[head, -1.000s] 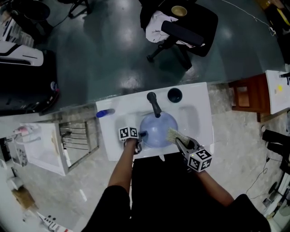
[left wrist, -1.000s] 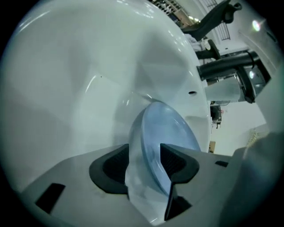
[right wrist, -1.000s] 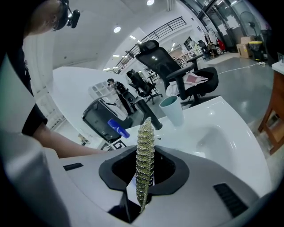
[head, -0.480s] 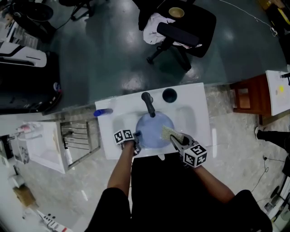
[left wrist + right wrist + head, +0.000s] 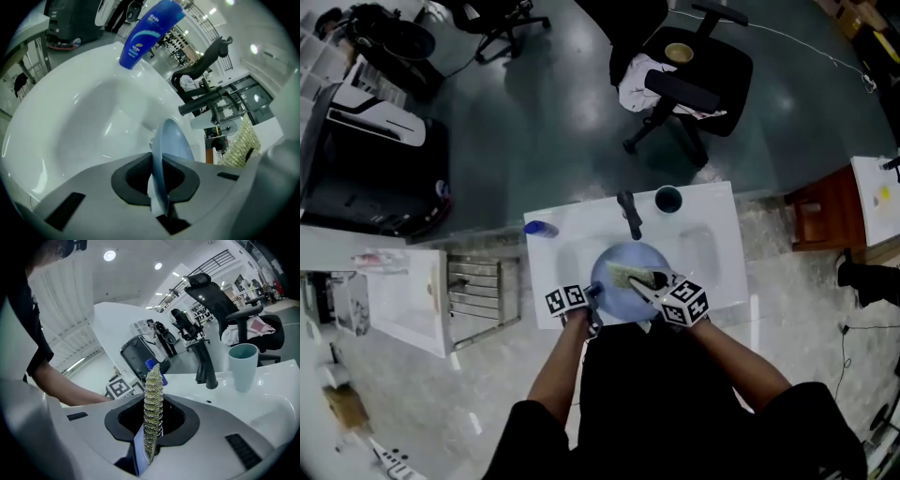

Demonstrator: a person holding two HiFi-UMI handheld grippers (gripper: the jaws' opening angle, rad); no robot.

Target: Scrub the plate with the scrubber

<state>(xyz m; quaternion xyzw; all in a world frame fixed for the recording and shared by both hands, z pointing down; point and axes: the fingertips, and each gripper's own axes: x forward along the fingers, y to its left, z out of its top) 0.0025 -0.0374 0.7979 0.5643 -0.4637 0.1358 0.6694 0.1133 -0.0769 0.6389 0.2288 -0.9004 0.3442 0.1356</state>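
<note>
A blue plate (image 5: 619,284) stands in the white sink basin (image 5: 567,258), below the black faucet (image 5: 629,215). My left gripper (image 5: 593,296) is shut on the plate's left rim. In the left gripper view the plate (image 5: 171,143) shows edge-on, pinched between the jaws of that gripper (image 5: 157,187). My right gripper (image 5: 645,280) is shut on a yellow-green scrubber (image 5: 626,275), which lies over the middle of the plate. In the right gripper view the scrubber (image 5: 152,401) stands upright, clamped in the gripper (image 5: 151,427).
A blue bottle (image 5: 540,227) lies on the sink's back left corner. A pale teal cup (image 5: 668,199) stands to the right of the faucet. A wire rack (image 5: 478,286) stands left of the sink and an office chair (image 5: 689,80) behind it.
My right gripper has carried the scrubber left, from the plate's right edge to its middle. The left gripper stays at the plate's left rim.
</note>
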